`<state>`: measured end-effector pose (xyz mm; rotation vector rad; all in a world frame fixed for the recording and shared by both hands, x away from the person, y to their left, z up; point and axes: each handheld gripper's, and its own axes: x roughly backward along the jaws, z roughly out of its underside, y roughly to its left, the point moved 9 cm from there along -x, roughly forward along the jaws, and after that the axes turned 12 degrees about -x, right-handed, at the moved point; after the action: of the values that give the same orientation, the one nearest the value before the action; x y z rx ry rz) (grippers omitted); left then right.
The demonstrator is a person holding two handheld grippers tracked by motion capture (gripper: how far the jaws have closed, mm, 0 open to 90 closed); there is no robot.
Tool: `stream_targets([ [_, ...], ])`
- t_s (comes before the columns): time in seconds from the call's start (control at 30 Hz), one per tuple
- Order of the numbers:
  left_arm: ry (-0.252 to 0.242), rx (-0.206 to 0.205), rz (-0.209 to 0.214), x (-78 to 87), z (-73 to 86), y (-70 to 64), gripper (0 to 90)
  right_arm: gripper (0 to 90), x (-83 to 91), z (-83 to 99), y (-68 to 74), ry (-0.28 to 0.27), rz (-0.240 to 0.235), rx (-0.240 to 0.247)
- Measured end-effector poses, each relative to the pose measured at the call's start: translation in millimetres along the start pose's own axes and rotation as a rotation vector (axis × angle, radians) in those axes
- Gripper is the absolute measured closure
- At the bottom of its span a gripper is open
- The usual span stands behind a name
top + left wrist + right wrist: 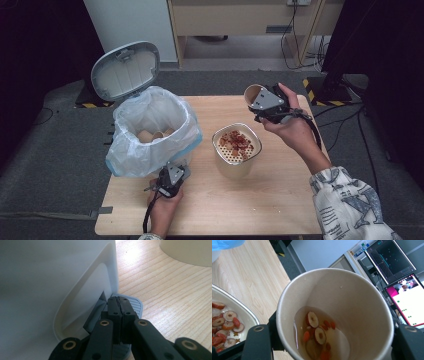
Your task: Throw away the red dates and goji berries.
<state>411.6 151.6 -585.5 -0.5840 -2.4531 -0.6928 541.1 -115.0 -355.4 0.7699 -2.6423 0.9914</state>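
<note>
My right gripper (267, 104) is shut on a paper cup (251, 93) and holds it tilted above the table's far right. The cup (352, 305) holds a little amber liquid with red fruit slices and berries (317, 332). Its black fingers (258, 342) press on the cup's sides. In the middle stands a cream container with a perforated strainer (232, 169), and similar fruit pieces (236, 142) lie on it. My left gripper (170, 181) is shut, its tips (119, 300) resting on the grey pedal (133, 305) of a white bin (50, 277).
The bin's lid (126, 70) stands open at the table's left. Its bag (150, 112) is white and blue, and paper cups (152, 135) lie inside. The wooden table (280, 200) has bare room in front and right of the container. Monitors (402, 270) stand beyond the table.
</note>
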Motion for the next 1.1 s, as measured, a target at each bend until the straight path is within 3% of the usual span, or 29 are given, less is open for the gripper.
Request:
stream_targets([
  [0.37, 0.0, 0.001, 0.0, 0.0, 0.1, 0.0, 88.2, 33.3, 1.2, -3.6, 0.1, 0.001, 0.023, 0.054],
  [0.8, 0.0, 0.0, 0.0, 0.1, 0.1, 0.0, 88.2, 33.4, 3.4, -9.7, 2.2, -0.001, 0.065, 0.17],
  [1.1, -0.001, 0.001, 0.001, 0.1, 0.1, 0.0, 88.2, 33.7, 2.9, -11.4, 3.2, 0.001, 0.087, 0.215],
])
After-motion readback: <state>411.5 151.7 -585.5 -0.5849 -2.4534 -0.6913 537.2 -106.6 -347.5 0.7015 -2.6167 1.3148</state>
